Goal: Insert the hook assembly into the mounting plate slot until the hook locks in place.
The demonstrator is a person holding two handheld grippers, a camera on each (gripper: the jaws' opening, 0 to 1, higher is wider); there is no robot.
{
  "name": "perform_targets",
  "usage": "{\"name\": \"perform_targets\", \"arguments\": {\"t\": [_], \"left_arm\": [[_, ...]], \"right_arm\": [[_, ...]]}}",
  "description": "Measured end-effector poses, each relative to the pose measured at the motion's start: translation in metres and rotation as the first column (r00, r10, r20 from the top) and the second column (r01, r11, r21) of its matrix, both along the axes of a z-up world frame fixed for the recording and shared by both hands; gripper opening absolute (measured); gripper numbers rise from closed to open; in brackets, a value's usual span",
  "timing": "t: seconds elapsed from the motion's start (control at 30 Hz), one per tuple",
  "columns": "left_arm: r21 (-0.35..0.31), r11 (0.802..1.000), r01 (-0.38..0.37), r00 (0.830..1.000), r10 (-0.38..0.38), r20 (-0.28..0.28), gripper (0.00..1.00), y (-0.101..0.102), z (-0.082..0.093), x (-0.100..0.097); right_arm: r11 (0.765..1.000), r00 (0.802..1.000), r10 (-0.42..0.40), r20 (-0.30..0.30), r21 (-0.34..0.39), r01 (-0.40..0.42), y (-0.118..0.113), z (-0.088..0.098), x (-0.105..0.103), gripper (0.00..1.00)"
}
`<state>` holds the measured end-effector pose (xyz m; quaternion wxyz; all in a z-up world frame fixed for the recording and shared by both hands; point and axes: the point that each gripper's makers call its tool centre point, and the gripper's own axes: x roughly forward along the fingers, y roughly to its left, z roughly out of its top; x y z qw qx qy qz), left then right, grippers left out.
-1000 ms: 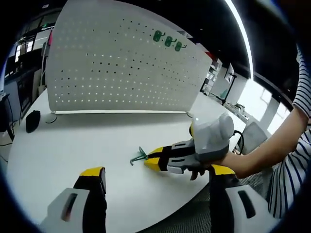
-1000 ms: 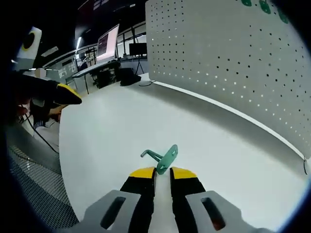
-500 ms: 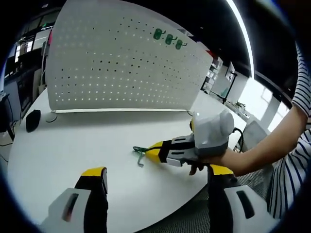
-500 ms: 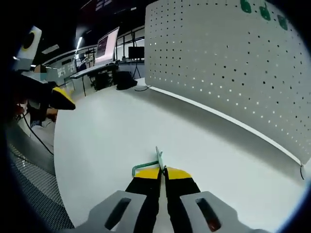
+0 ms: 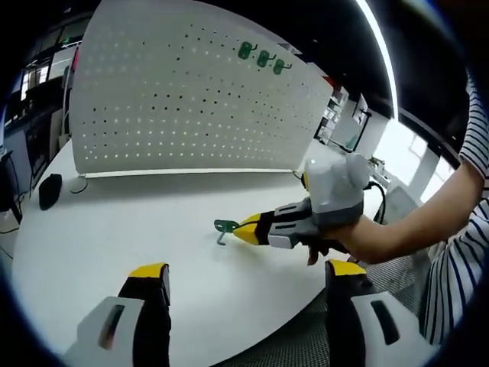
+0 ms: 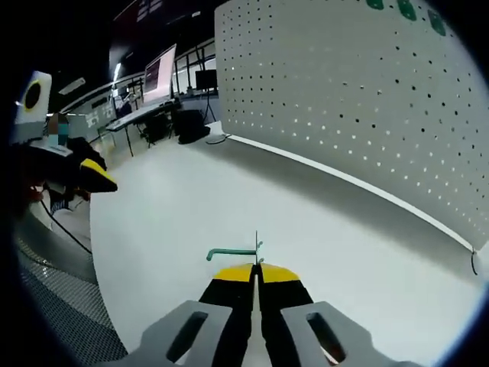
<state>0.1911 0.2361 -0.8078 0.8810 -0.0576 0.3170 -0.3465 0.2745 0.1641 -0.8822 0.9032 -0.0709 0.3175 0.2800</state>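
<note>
White, matte round tabletop (image 5: 114,229) spreads ahead of the left gripper's jaws, backed by an upright white pegboard (image 5: 183,99) with a regular grid of small holes.

Left gripper view: left gripper (image 5: 237,298) has its yellow-tipped jaws set wide apart, nothing between them. Beyond and between the tips, the right gripper (image 5: 246,230) enters from the right, held by a person's hand (image 5: 336,245), with a striped sleeve (image 5: 458,260) behind it. Its yellow tips are pinched together on the green hook assembly (image 5: 225,228), a thin flat plate with a bent wire arm, lifted just off the table. Three more green hooks (image 5: 261,58) are seated high on the pegboard, well apart from the held one. A small dark object (image 5: 50,189) lies on the table far left of the jaws; what it is cannot be told.

Right gripper view: right gripper (image 6: 256,269) has its jaws pressed together on the hook plate, seen edge-on as a thin vertical line; the wire arm of the hook assembly (image 6: 229,253) sticks out left of the tips. Table surface (image 6: 176,206) lies beneath, and the pegboard (image 6: 344,99) stands ahead to the right. Left gripper (image 6: 90,176) shows far left. Desks with monitors (image 6: 164,73) fill the dim background.
</note>
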Motion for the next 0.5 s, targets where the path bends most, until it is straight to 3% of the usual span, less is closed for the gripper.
{"name": "perform_targets", "arguments": {"t": [0.2, 0.37, 0.5], "left_arm": [[0.023, 0.999, 0.043, 0.999, -0.044, 0.02, 0.8, -0.002, -0.002, 0.005], [0.172, 0.973, 0.155, 0.981, -0.172, 0.091, 0.8, -0.001, -0.008, 0.011], [0.188, 0.964, 0.189, 0.971, -0.212, 0.114, 0.75, -0.003, -0.007, 0.014]], "right_arm": [[1.0, 0.999, 0.006, -0.043, 0.003, -0.006, -0.007, 0.014, 0.0, 0.0], [1.0, 0.998, 0.004, -0.066, 0.012, -0.004, -0.012, 0.028, -0.004, 0.0], [1.0, 0.996, 0.016, -0.084, -0.003, -0.016, -0.012, 0.032, -0.009, 0.0]]}}
